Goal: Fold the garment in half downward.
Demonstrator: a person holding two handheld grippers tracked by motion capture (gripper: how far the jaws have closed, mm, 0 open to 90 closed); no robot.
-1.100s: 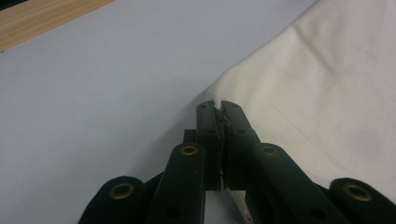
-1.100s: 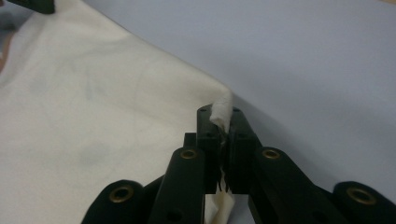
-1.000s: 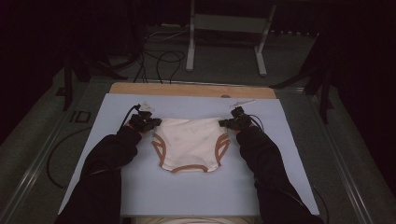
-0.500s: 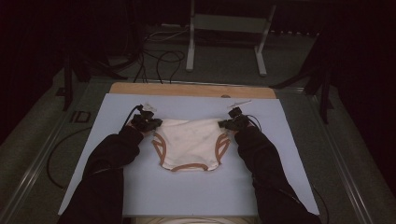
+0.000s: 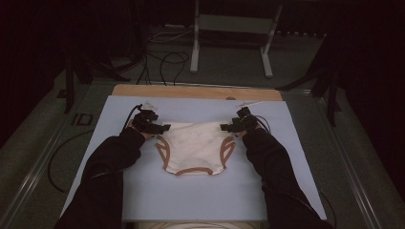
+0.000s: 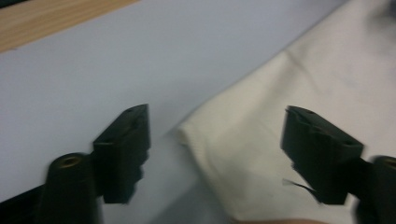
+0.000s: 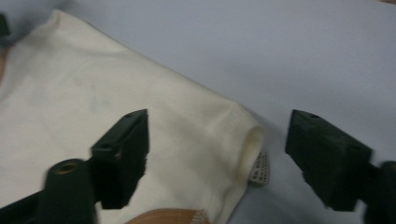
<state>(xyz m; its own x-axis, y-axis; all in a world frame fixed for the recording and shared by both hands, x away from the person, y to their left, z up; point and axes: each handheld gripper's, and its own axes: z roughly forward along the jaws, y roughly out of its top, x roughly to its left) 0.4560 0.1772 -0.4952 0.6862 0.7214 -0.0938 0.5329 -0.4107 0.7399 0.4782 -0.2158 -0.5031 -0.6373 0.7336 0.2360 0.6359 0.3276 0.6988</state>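
Both tongs have just let go. My left gripper [image 5: 162,128] and right gripper [image 5: 227,127] have been opening in this last moment; each now stands with jaws wide apart over a top corner of the cream underpants [image 5: 195,147], nothing pressed between the pads. Earlier both were pinched shut on those corners.

Left gripper view: waist corner [image 6: 183,132] lies flat on the blue mat [image 6: 93,70], between the open jaws, untouched. Right gripper view: the other corner [image 7: 252,135] likewise, small label [image 7: 260,171] poking out beside it.

Garment lies spread flat, waistband toward the mat's far edge, roughly centred between its left and right edges, brown-trimmed leg openings toward me.

Judgement: spreading step looks finished, cloth released. Next, likely a fold; I'd re-grip without dragging the corners.
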